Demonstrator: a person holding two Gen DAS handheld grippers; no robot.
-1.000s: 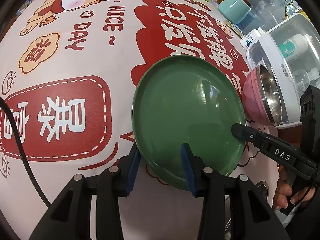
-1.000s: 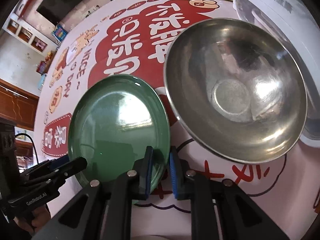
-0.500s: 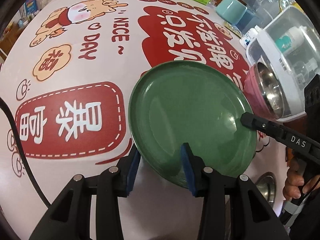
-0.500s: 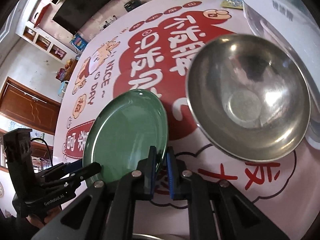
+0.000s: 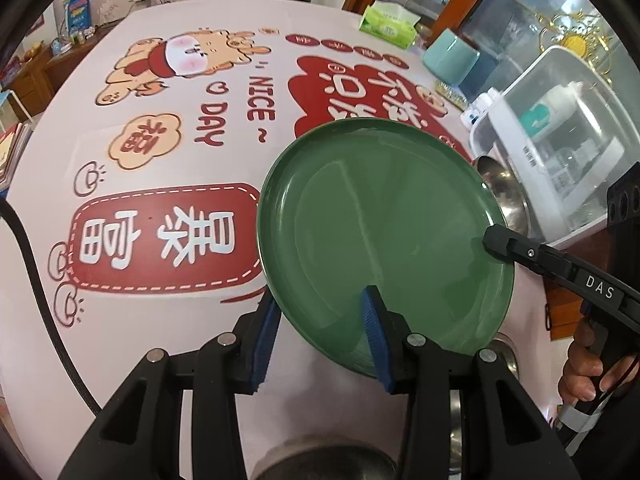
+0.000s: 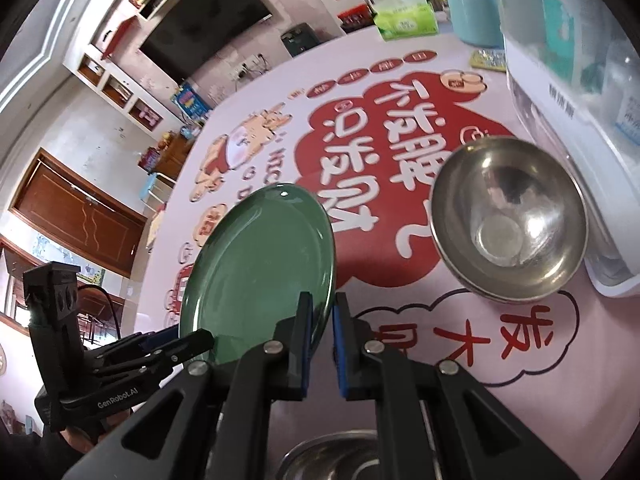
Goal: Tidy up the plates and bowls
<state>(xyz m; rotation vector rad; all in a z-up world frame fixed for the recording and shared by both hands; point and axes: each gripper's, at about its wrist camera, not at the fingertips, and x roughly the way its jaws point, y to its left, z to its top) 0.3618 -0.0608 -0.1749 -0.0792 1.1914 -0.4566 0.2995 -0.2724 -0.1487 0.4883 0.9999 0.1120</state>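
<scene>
The round, glossy dark-green plate [image 5: 384, 236] is held tilted above the counter [image 5: 168, 320]. The right gripper [image 6: 320, 328] has its jaws clamped on the plate's rim. The left gripper [image 5: 320, 336] has jaws spread, straddling the near rim without closing. A steel bowl [image 6: 508, 236] sits on the counter beside a white plastic box [image 6: 560, 92].

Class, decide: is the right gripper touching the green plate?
Touching. The right wrist view shows the right gripper shut on the green plate, its rim pinched between the blue pads.

wall-mounted tv [image 6: 204, 30], wooden door [image 6: 76, 216]
</scene>
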